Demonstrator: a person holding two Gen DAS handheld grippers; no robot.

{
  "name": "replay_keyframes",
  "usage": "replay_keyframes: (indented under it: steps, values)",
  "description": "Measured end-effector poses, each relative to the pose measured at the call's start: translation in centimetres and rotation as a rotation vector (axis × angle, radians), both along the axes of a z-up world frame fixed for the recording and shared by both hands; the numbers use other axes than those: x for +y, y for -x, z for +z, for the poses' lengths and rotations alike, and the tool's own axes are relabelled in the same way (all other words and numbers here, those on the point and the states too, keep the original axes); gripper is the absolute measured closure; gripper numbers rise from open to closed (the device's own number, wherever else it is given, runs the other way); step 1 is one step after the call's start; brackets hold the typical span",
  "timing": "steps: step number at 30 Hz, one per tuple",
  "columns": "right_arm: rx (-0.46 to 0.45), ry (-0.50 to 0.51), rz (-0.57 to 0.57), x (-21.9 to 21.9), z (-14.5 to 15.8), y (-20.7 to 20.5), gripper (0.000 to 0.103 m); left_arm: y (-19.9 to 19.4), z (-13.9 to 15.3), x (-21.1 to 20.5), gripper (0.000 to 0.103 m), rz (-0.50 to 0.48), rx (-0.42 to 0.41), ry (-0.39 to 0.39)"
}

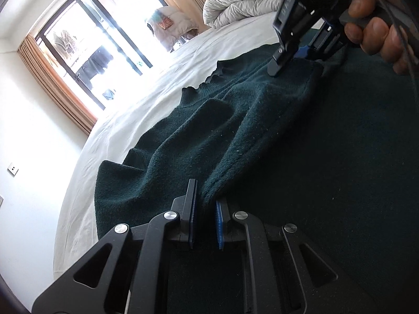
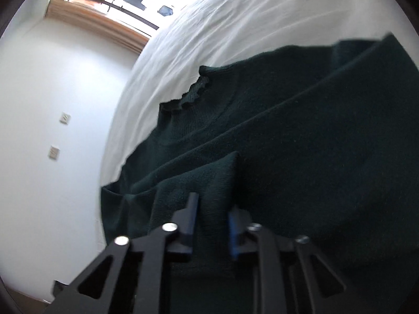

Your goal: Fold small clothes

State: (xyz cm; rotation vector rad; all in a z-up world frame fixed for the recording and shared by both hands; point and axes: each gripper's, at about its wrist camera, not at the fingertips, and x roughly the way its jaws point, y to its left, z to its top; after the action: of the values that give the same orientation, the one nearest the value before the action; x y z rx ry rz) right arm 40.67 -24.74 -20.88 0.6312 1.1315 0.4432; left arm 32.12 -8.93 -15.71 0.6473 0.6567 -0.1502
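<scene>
From my left wrist camera, I see a dark green knitted sweater (image 1: 235, 120) spread over a bed with a white sheet (image 1: 146, 110). Its frilled collar (image 1: 209, 78) points toward the far edge of the bed. My left gripper (image 1: 205, 209) sits at the bottom of the picture, its two fingers close together and pinching a raised fold of the sweater's near edge between the blue pads. At the upper right, my right gripper (image 1: 284, 64) comes down onto the sweater's far part, with my right hand (image 1: 377, 26) wrapped round its handle; its tips are sunk in the knit. A rolled white duvet (image 1: 241, 0) lies at the bed's far corner, and a window with tan curtains (image 1: 86, 60) fills the upper left.

From my right wrist camera, which is slightly blurred, the same sweater (image 2: 301, 130) covers the lower right of the picture, collar (image 2: 193, 91) toward the white sheet (image 2: 235, 31). My right gripper (image 2: 212, 214) has its fingers drawn close together with a ridge of the green knit pinched between them. A white wall with two switch plates (image 2: 59, 136) stands at left.
</scene>
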Motion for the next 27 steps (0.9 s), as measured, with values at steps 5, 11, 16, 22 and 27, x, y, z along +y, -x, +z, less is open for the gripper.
replay_keyframes:
  steps: [5, 11, 16, 22, 27]
  values:
    - [-0.145, 0.125, -0.028, 0.5, 3.5, 0.8, 0.092, 1.4, 2.8, 0.9, 0.092, -0.002, 0.006, 0.150]
    - [-0.213, 0.184, -0.076, -1.8, 5.1, 0.4, 0.092, 3.6, 5.9, -0.4, 0.092, -0.059, -0.023, 0.269]
    - [-0.160, 0.273, -0.071, -2.7, 3.1, -0.2, 0.092, 2.9, 5.0, -0.3, 0.092, -0.020, -0.003, 0.257]
    - [-0.161, 0.247, -0.099, -2.5, 1.9, -0.2, 0.092, 1.4, 4.7, 3.4, 0.092, 0.134, -0.004, 0.310]
    - [-0.190, 0.267, -0.074, -2.8, 2.3, 0.3, 0.092, -1.7, 7.5, 8.5, 0.092, 0.256, -0.013, 0.487]
